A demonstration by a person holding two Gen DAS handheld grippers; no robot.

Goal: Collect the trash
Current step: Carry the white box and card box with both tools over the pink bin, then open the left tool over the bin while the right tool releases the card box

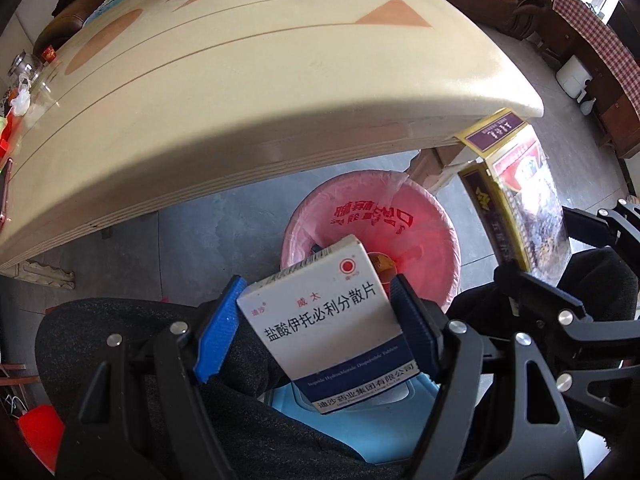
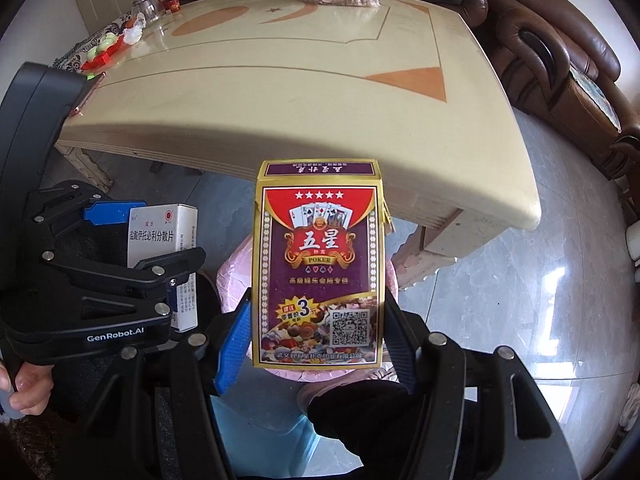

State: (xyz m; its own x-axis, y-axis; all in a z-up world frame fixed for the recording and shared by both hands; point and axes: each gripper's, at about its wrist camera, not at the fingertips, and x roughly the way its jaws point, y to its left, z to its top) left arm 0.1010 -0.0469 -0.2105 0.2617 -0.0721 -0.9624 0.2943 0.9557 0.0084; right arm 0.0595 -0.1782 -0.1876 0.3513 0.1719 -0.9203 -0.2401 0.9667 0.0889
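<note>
Above the pink-lined bin (image 1: 370,216), left tool (image 1: 316,304) pinches a white medicine box (image 1: 324,328), right tool (image 2: 316,332) a purple card box (image 2: 318,264).

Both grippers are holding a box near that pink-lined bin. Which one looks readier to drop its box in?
Left, probably. The left gripper holds its white medicine box directly over the pink-lined round bin. The right gripper holds the purple playing-card box nearer the bin's rim.

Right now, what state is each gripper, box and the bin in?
left gripper: shut on the medicine box
medicine box: held tilted above the bin
right gripper: shut on the poker card box
poker card box: held upright, top flap open
bin: open, lined with a pink bag
</note>
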